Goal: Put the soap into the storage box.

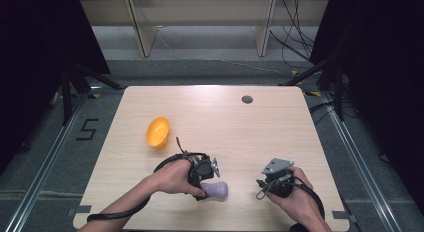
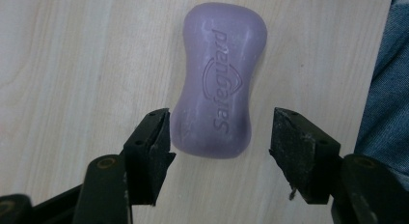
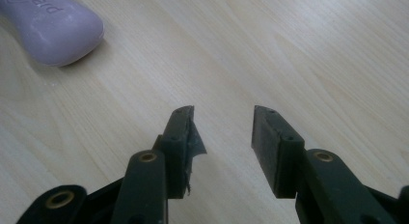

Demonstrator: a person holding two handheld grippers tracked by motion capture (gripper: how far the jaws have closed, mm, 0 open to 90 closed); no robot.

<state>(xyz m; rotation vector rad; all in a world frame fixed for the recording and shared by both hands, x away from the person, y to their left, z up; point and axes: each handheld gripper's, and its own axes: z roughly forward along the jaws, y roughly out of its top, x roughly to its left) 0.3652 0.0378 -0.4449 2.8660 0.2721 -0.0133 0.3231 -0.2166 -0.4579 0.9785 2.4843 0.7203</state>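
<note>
Pale wood grain covers the surface [image 1: 240, 127] in the high view, where a yellow perforated scoop-like dish [image 1: 158, 132] lies toward the left edge, well apart from everything else. Close to the near edge, a purple soap bar [image 1: 217, 190] lies flat, with the left hand-held gripper [image 1: 205, 184] right at its left end, held by the person's left hand [image 1: 172, 178]. Toward the near right corner, the right hand [image 1: 295, 194] holds the right hand-held gripper [image 1: 262, 184], which carries a grey three-cornered plate on top and sits near the soap but apart from it. A small dark round hole [image 1: 247, 99] sits near the far edge.

From the left gripper view, the left hand-held gripper [image 2: 219, 137] is released, its jaws spread wide on either side of the soap bar's [image 2: 219, 79] near end; one jaw is just beside the soap, the other stands clear. The bar bears embossed lettering and lies on the surface [image 2: 72, 64].

From the right gripper view, the right hand-held gripper [image 3: 223, 132] is likewise released, with bare surface [image 3: 289, 50] between its jaws. The soap bar [image 3: 53, 26] lies off toward the upper left corner, apart from this gripper.
</note>
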